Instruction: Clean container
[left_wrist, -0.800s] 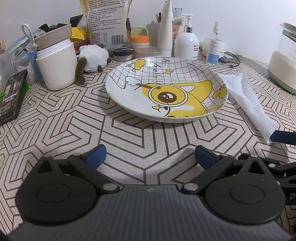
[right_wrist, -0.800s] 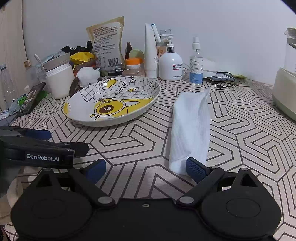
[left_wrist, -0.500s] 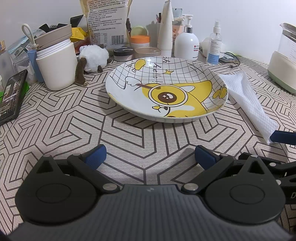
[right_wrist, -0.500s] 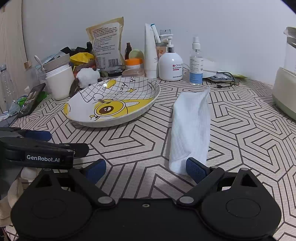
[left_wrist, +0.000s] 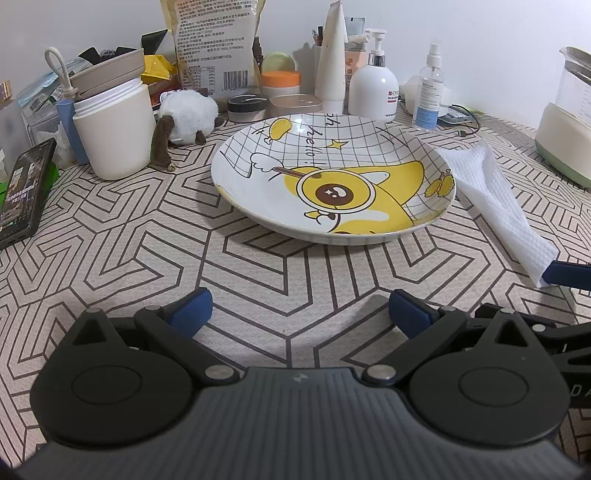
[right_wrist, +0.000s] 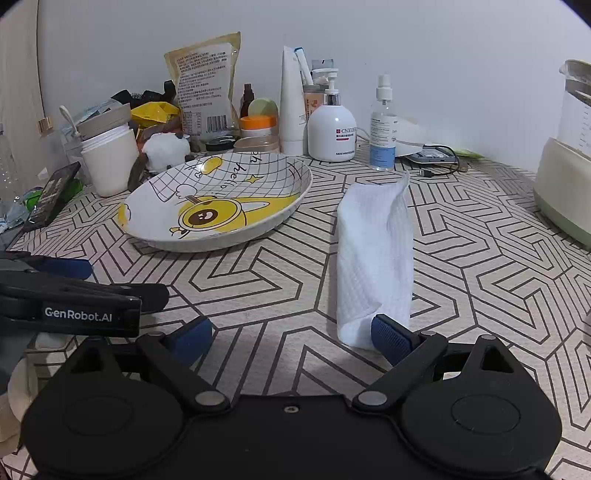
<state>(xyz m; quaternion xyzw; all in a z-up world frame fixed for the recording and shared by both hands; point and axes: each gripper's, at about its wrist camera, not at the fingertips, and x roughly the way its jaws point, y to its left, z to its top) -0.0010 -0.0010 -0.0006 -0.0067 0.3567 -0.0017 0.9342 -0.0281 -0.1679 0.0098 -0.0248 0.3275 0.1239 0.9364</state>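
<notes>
Plate: empty, central, ready for wiping.
Cloth: folded, right of plate.
Right gripper: spread wide, one finger touching cloth's near end.
Left gripper: released, before plate, likely to steady it.

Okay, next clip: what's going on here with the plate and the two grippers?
Nothing is being held. Both hand-held grippers sit low over the patterned table with jaws open. The left hand-held gripper faces the cartoon plate. The right hand-held gripper is at the near end of the folded white cloth, one finger touching or just short of it. The cloth lies right of the plate, so wiping has not begun.
</notes>
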